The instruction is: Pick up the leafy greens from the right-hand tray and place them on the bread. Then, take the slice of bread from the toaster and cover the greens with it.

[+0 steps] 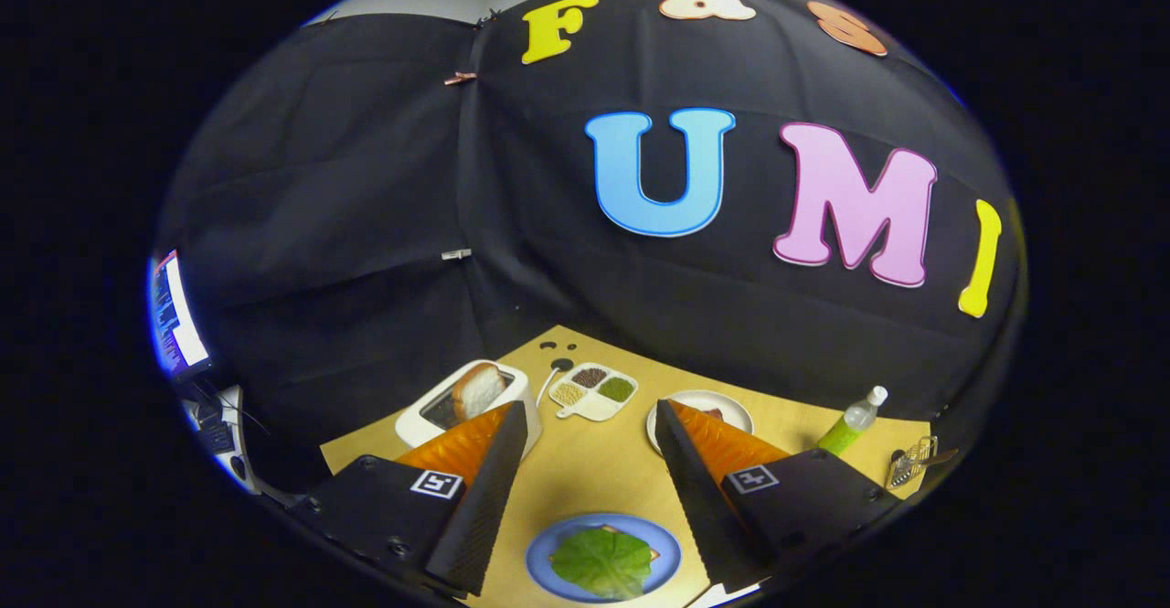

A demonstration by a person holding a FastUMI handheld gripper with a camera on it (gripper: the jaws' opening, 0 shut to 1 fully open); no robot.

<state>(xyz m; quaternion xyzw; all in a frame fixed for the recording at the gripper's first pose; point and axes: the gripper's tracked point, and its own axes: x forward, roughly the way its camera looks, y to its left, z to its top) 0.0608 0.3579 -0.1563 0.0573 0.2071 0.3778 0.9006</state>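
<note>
A green leaf (603, 560) lies on a slice of bread on the blue plate (547, 549), low between my fingers and close to me. Only corners of that bread peek out from under the leaf. My gripper (591, 419) stands open above the wooden table, nothing between its fingers. Beyond the left finger (489, 489) stands the white toaster (419, 425) with a slice of bread (477, 389) sticking up out of its slot. Behind the right finger (687, 489) sits a white plate (722, 404), partly hidden, with something reddish on it.
A white divided tray (594, 390) with several small heaps of grains and seeds sits at the back of the table (594, 462). A green bottle (850, 423) and a small wire rack (910, 464) are off to the right. A monitor (174, 315) glows at the far left.
</note>
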